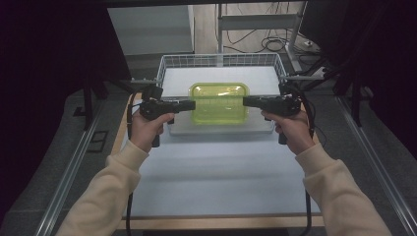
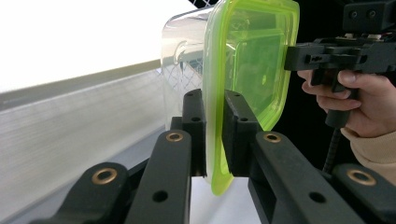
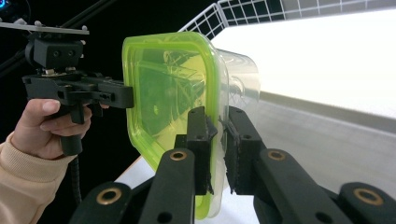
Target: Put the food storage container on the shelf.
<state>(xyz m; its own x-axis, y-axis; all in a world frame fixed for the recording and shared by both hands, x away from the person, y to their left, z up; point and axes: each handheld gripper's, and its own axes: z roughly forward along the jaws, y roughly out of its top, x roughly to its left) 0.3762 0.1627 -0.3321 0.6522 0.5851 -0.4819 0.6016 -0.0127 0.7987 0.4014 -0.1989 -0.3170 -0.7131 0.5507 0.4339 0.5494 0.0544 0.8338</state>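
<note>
Left claw (image 1: 189, 105) and right claw (image 1: 247, 101) each clamp the lidded container (image 1: 219, 102) at opposite rims. Advice: keep both hands level and matched, or the lid edge may slip free above the wire basket (image 1: 221, 60).

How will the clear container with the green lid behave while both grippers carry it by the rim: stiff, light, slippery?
The container probably stays stiff: it keeps its shape between the left gripper and the right gripper. It looks empty, so likely light. Its glossy green lid may be slippery, since each gripper pinches only a thin edge.
</note>
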